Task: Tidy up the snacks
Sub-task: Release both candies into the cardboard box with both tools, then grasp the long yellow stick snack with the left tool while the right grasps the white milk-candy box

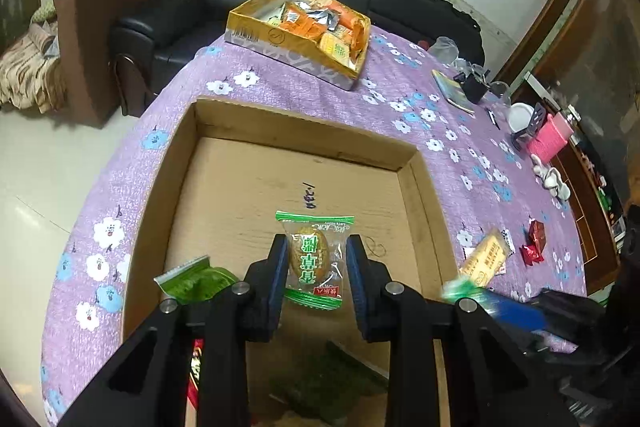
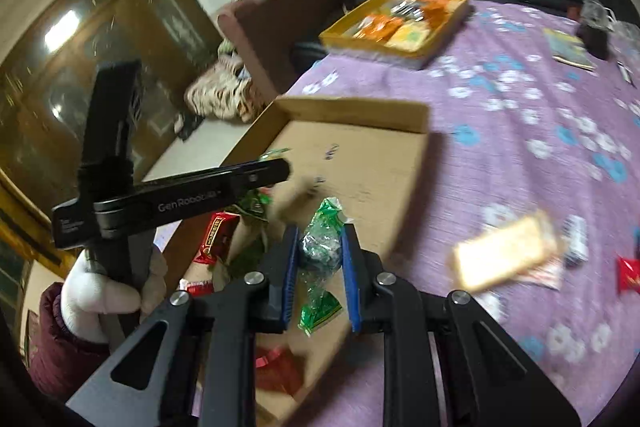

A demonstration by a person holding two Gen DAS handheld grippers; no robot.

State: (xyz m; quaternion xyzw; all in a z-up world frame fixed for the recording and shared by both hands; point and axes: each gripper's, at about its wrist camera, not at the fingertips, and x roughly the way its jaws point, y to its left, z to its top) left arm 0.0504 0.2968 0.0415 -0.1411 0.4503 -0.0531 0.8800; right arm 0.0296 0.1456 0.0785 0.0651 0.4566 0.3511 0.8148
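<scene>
- Left wrist view: the left gripper (image 1: 317, 259) hangs over the open cardboard box (image 1: 414, 163) and its blue-padded jaws are clamped on a clear snack packet with green striped ends (image 1: 310, 259).
- Inside that packet sits a round golden-brown pastry under big green characters; the wrapper runs lengthwise between the jaws, both crimped ends sticking out past them.
- Low on the left, against the box's left wall, lies a green wrapper (image 1: 196, 279); below the gripper more green packaging shows, too dark to name.
- Off to the right, outside the box on the purple flowered tablecloth (image 1: 280, 83), lie a tan cracker packet (image 1: 484, 259) and two small red-wrapped candies (image 1: 534, 243).
- Far across the table stands a yellow tray (image 1: 244, 27) packed with orange and yellow snack packs.
- Right wrist view, blurry: the right gripper (image 2: 320, 253) pinches a crinkled green-and-clear wrapper (image 2: 322, 247), something dark bundled in its middle, a green tail dangling down.
- It is held above the cardboard box's near right part, the jaws narrow around it.
- On the left, a white-gloved hand (image 2: 104, 291) holds the other black gripper handle; beside it in the box lies a red snack packet (image 2: 216, 235).
</scene>
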